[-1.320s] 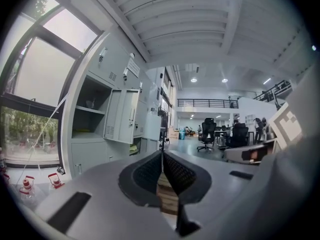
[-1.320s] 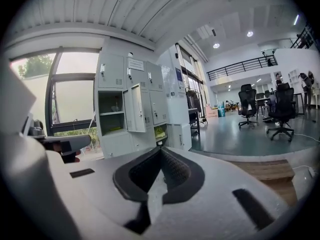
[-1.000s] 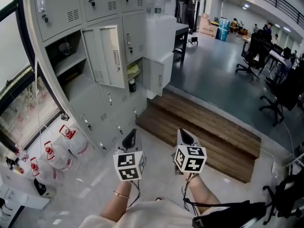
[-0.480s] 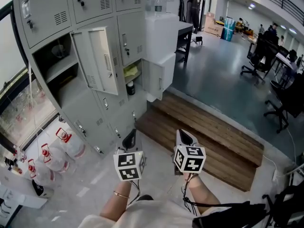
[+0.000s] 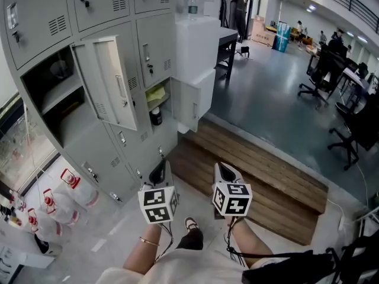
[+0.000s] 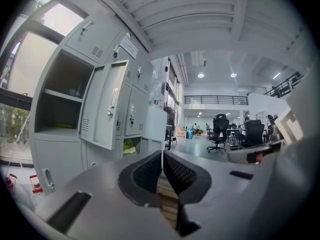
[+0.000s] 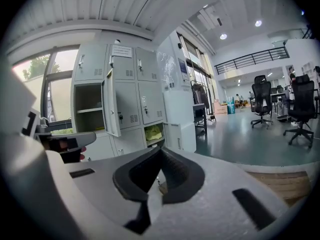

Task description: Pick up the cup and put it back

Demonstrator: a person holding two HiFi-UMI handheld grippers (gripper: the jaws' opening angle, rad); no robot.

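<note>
At the far left, water jugs (image 5: 70, 187) stood on the floor at the foot of the grey lockers (image 5: 100, 7). One locker door (image 5: 111, 81) hung open beside an empty upper compartment. Right of that door, a lower compartment was open too, and in it I saw the dark cup (image 5: 156, 116) standing upright under something yellow (image 5: 155, 93). It was well apart from both tools.

My left gripper (image 5: 160, 171) pointed toward the lockers with its jaws pressed together and nothing between them. In the left gripper view (image 6: 162, 155) the pads met at the tips. Just beside it, my right gripper (image 5: 227, 171) was likewise clenched and empty (image 7: 160, 152). Ahead of both lay a wooden step (image 5: 260, 173), and office chairs (image 5: 317, 78) stood far off on the right.
</note>
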